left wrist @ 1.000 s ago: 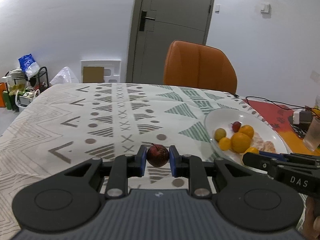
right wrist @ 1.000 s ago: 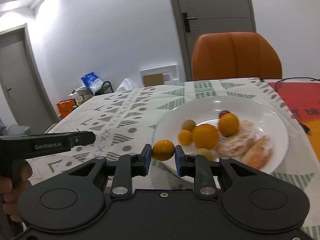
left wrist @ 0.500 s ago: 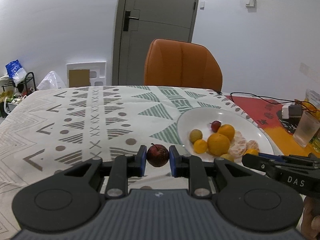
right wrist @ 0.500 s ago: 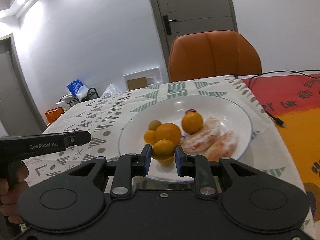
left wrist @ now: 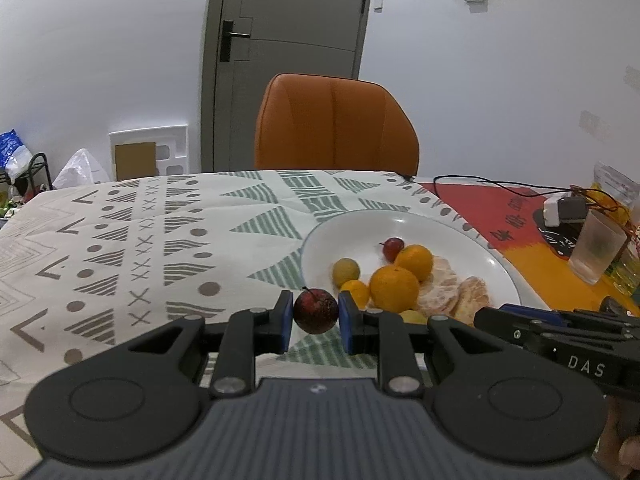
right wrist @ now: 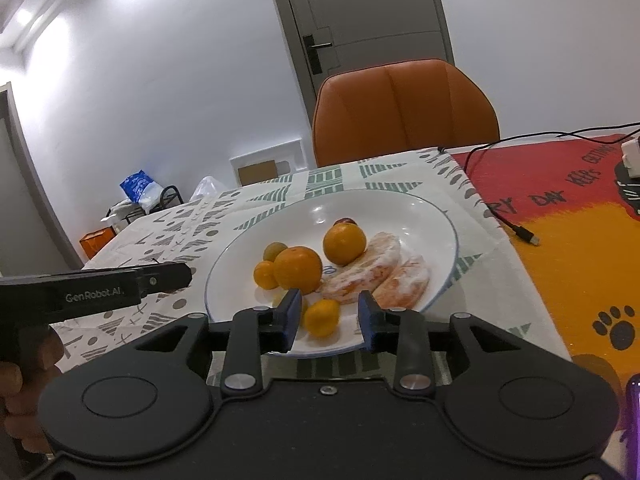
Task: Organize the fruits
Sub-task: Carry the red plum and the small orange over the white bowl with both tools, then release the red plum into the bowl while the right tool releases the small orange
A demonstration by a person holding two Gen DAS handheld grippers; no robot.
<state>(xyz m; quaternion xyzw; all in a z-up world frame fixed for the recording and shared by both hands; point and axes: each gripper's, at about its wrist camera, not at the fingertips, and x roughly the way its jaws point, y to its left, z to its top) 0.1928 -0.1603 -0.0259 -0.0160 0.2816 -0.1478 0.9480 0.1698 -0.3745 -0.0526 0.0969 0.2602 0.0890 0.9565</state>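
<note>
Left claw (left wrist: 316, 316): clenched on a dark red fruit (left wrist: 316, 311), gripped between both blue pads with its stem pointing up. The claw is held above the patterned cloth of the desk (left wrist: 160, 240), just outside the near-left rim of the white plate (left wrist: 320, 236).

Right claw (right wrist: 330, 316): released, jaws spread apart over the near edge of the plate (right wrist: 440, 220). A small orange fruit (right wrist: 321, 317) sits on the plate between the two pads; contact with either pad cannot be confirmed.

Plate contents, referenced to the large orange (right wrist: 298, 270) at the plate centre:
- second orange (right wrist: 345, 244) behind it and to the right, touching or nearly so;
- small red fruit (left wrist: 393, 245) beyond the second orange, toward the far rim;
- yellow-green fruit (right wrist: 275, 251) behind it and to the left;
- small orange fruit beside it on the left (right wrist: 266, 275);
- peeled citrus segments (right wrist: 384, 276) to the right, toward the right rim.

An orange chair (left wrist: 336, 124) stands beyond the far edge of the desk, behind the plate.
</note>
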